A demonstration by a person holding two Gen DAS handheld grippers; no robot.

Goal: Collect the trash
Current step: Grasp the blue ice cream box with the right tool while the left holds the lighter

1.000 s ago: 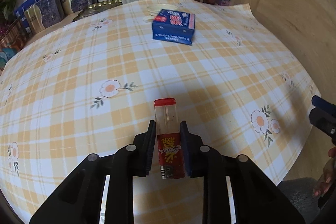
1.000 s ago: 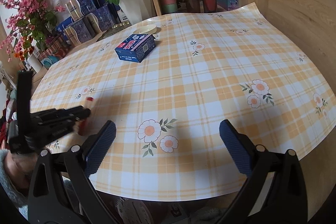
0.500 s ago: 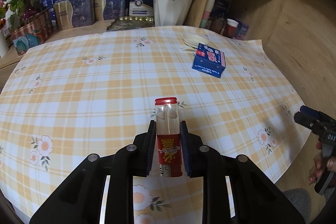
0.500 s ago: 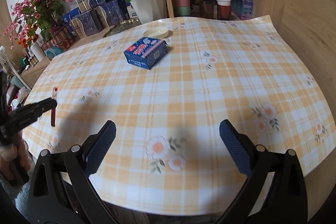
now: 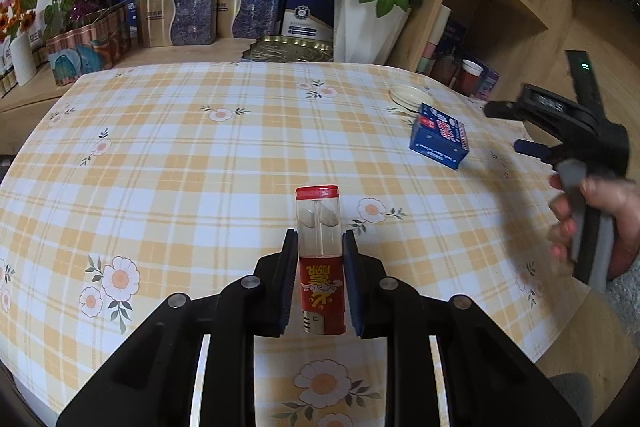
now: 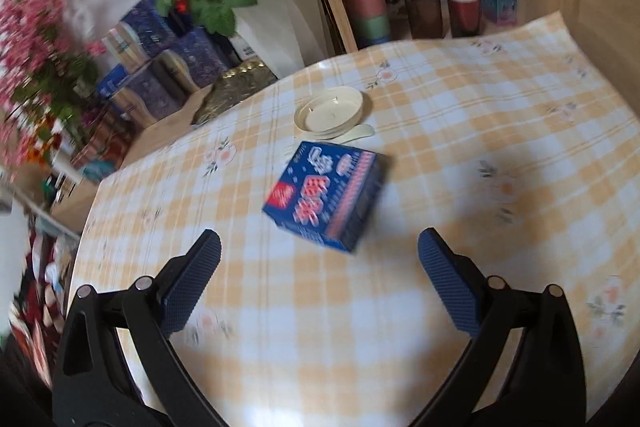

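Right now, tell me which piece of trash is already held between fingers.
The red-capped clear plastic lighter, pinched in the left gripper. The blue cardboard box lies loose on the tablecloth.

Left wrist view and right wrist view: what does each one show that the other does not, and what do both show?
Only the left wrist view shows the red-capped clear plastic lighter clamped in the left gripper, and a hand holding the right gripper. Only the right wrist view shows the right gripper wide open and holding nothing. Both show the blue cardboard box, the round cream lid and the yellow checked tablecloth.
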